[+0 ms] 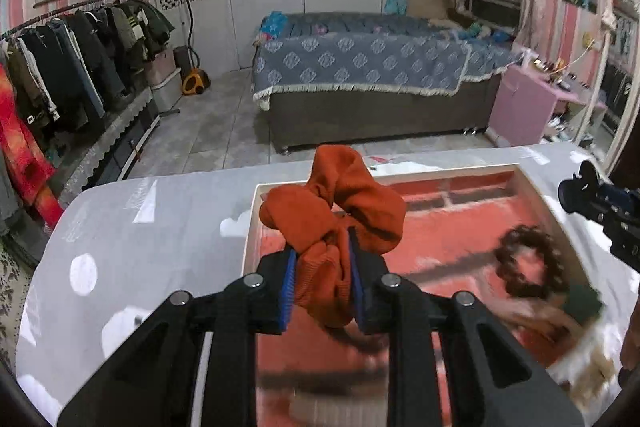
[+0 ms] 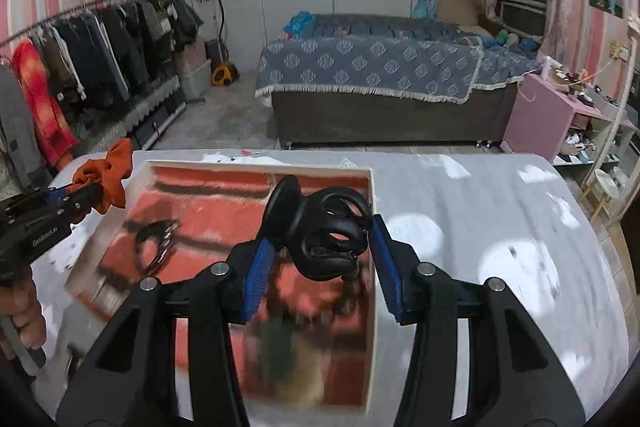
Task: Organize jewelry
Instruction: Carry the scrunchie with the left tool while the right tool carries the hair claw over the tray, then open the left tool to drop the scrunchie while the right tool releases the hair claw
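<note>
While the left tongs [image 1: 324,263] pinch a soft orange cloth scrunchie [image 1: 336,211] between their blue pads, the right tongs [image 2: 322,251] pinch a shiny black plastic claw hair clip [image 2: 320,223] the same way. Both things are up in the air, above a flat white box with a red lining [image 1: 452,175]. The box sits on a worktop with a pale grey cover with white spots [image 1: 160,227].

Inside the box, low bars split the red floor into parts. A dark brown bumpy ring [image 1: 528,263] lies in one part, near a small dark green thing [image 1: 582,301], but the blur hides what they are. From the right side, another dark hair clip [image 2: 154,243] shows in the box, blurry too.

A person's hand [image 2: 22,311] holds the grip of the left tongs. Behind the worktop stands a bed with a blue patterned blanket [image 1: 360,63], and a rack of hanging clothes [image 1: 72,59] fills the left wall.
</note>
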The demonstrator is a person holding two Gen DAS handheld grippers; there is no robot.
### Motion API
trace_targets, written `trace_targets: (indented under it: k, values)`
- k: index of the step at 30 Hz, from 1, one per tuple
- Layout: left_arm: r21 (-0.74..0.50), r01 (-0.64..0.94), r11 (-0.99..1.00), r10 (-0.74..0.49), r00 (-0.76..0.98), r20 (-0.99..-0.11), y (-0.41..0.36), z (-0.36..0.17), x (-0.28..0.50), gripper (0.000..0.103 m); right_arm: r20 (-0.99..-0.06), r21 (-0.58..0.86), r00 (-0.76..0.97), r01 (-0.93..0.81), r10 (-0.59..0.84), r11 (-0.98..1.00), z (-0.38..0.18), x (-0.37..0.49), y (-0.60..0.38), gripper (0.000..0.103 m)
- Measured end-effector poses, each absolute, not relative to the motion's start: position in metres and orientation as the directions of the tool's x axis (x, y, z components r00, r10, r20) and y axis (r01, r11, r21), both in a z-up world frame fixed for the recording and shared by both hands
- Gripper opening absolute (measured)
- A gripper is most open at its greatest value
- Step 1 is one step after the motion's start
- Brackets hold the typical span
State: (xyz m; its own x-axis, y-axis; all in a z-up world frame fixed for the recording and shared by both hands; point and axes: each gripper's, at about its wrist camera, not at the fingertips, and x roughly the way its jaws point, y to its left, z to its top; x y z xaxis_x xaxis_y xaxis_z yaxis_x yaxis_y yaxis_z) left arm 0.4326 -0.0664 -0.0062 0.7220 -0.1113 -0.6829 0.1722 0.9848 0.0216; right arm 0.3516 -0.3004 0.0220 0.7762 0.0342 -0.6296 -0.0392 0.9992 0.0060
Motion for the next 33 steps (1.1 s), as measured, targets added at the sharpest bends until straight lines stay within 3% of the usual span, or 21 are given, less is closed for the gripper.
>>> trace_targets:
  k: [6, 16, 19, 21, 24, 28, 33]
  values:
    - [-0.007, 0.198, 0.980, -0.128, 0.609, -0.783, -0.074, -0.043, 0.473, 0.023, -0.705, -0.055, 0.709, -0.035, -0.014, 0.998, 0.004, 0.422, -0.289, 0.048]
    - [-0.026, 0.169, 0.985, -0.115, 0.540, -0.834, -0.067, -0.057, 0.493, 0.026, -0.811, -0.090, 0.582, -0.031, -0.055, 0.995, -0.023, 0.475, -0.291, 0.048]
    - [-0.012, 0.174, 0.985, -0.104, 0.531, -0.841, -0.071, -0.058, 0.492, 0.034, -0.844, -0.060, 0.536, -0.052, -0.023, 0.997, -0.033, 0.481, -0.294, 0.048]
    - [0.010, 0.187, 0.982, -0.088, 0.508, -0.857, -0.075, -0.062, 0.494, 0.050, -0.852, -0.065, 0.523, -0.066, -0.021, 0.996, -0.037, 0.483, -0.293, 0.050]
    - [0.007, 0.190, 0.982, -0.094, 0.520, -0.849, -0.074, -0.056, 0.490, 0.050, -0.830, -0.056, 0.557, -0.055, -0.016, 0.997, -0.028, 0.479, -0.296, 0.063]
    - [-0.001, 0.211, 0.978, -0.126, 0.583, -0.802, -0.064, -0.024, 0.468, 0.050, -0.797, -0.057, 0.604, -0.071, -0.003, 0.996, -0.006, 0.459, -0.298, 0.064]
    - [0.059, 0.218, 0.974, -0.117, 0.712, -0.692, -0.036, 0.025, 0.408, 0.050, -0.675, -0.059, 0.737, -0.082, 0.020, 0.995, 0.055, 0.392, -0.311, 0.064]
